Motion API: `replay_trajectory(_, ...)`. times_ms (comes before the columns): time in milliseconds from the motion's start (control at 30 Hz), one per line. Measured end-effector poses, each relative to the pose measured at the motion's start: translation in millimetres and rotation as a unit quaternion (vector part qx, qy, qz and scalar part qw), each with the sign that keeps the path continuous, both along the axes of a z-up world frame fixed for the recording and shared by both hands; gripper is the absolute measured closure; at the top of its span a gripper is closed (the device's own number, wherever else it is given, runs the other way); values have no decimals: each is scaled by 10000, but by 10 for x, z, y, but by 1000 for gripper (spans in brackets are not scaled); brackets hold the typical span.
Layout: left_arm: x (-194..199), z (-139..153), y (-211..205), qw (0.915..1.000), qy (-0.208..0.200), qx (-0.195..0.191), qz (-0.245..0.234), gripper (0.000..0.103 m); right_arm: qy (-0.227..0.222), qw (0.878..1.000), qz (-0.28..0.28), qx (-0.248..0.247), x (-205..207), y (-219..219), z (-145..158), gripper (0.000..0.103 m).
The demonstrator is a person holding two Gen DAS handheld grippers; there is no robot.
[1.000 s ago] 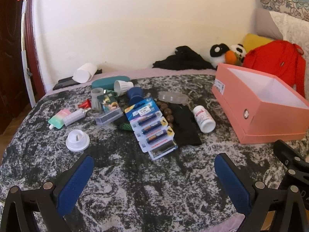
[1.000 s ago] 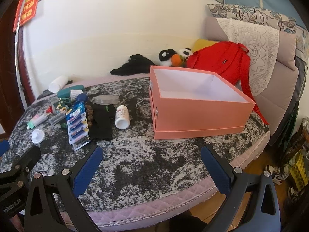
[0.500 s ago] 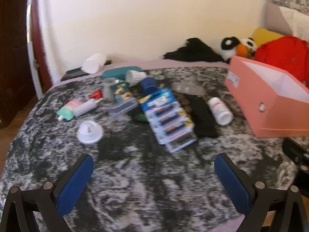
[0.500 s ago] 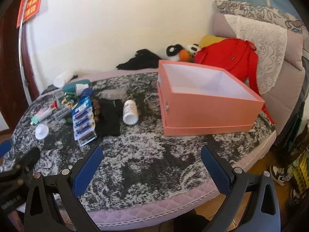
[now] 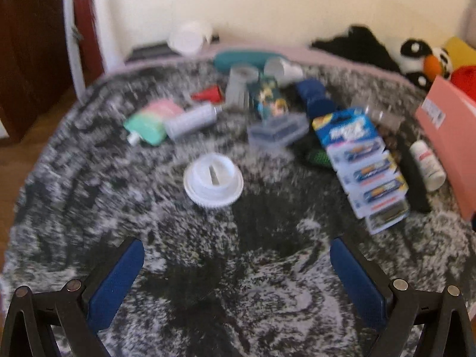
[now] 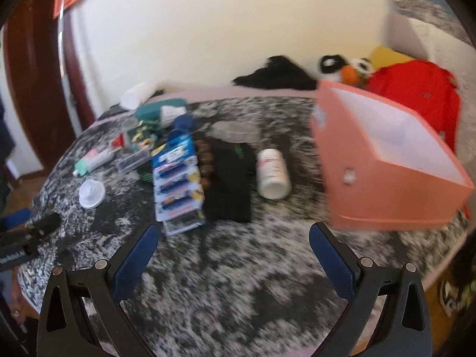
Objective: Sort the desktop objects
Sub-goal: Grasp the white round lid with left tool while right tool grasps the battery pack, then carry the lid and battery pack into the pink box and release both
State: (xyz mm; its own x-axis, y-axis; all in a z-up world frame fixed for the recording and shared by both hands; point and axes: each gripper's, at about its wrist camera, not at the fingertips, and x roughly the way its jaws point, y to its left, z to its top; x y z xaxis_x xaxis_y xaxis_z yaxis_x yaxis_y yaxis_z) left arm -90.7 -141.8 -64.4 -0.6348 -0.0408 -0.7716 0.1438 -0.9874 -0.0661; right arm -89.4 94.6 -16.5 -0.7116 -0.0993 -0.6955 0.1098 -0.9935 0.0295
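Small objects lie scattered on a black-and-white patterned table (image 5: pixel 238 267). A white round lid (image 5: pixel 213 180) lies straight ahead of my open, empty left gripper (image 5: pixel 236 255). A strip of battery packs (image 5: pixel 361 165) (image 6: pixel 177 178), a white pill bottle (image 6: pixel 273 174) (image 5: pixel 427 162), a black cloth (image 6: pixel 230 184), a clear plastic case (image 5: pixel 278 131), a green-pink pouch (image 5: pixel 151 120) and a grey tube (image 5: pixel 190 120) lie further in. An open pink box (image 6: pixel 383 160) stands at the right. My right gripper (image 6: pixel 233 248) is open and empty, in front of the cloth.
A teal case (image 5: pixel 241 58), a white cup (image 5: pixel 282 68), a grey cup (image 5: pixel 239 89) and a blue object (image 5: pixel 314 95) sit at the back. Plush toys (image 6: pixel 345 67), a red backpack (image 6: pixel 416 89) and black clothing (image 6: pixel 276 76) lie against the wall. The left gripper's body (image 6: pixel 20 238) shows at the right view's left edge.
Both grippers have moved forward and leftward over the table; the objects look larger and shifted right. Both views are now motion-blurred. Both grippers stay open.
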Motion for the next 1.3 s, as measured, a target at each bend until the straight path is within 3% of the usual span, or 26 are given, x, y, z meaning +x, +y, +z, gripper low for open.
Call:
replay_trajectory(200, -354, -241, -118, 9998, -157, 8, 97, 0, -282, 9967, 638, 409, -465, -475, -311, 0)
replay_trajectory(333, -590, -419, -232, 9988, -338, 169, 296, 0, -288, 9931, 676, 912, -687, -719, -566, 0)
replay_trajectory(500, -786, -547, -281, 9986, -356, 191, 340, 0, -519, 9908, 782, 975, -941, -893, -775, 0)
replay_trajectory(567, -849, -579, -289, 9988, -315, 168, 327, 4, -470, 9890, 834, 1127, -1005, -1007, -815, 0)
replay_trajectory(600, -881, -595, -293, 9989, -295, 157, 320, 15, -434, 9878, 866, 1216, -1037, -1066, -835, 0)
replay_trajectory(633, -913, -611, -297, 9990, -275, 146, 314, 39, -398, 9866, 899, 1304, -1067, -1124, -855, 0)
replay_trajectory(667, -945, -627, -301, 9991, -254, 135, 307, 39, -351, 9853, 929, 1391, -1087, -1166, -869, 1)
replay_trajectory(733, -999, -650, -317, 9992, -213, 151, 302, 39, -245, 9803, 894, 1745, -1125, -1226, -910, 22)
replay_trajectory(767, -999, -633, -347, 9989, -188, 266, 327, 39, -222, 9783, 1004, 1800, -1128, -1244, -910, 23)
replay_trajectory(900, -984, -499, -407, 9981, -23, 470, 393, 39, -186, 9786, 1214, 1653, -1110, -1249, -844, 29)
replay_trajectory(1067, -870, -189, -230, 9988, 381, 256, 174, 39, -236, 9825, 1283, 1327, -1028, -1191, -745, 31)
replay_trajectory(1300, -660, 59, -122, 9977, 622, 273, 57, 39, -47, 9816, 1601, 1040, -627, -1195, -471, 32)
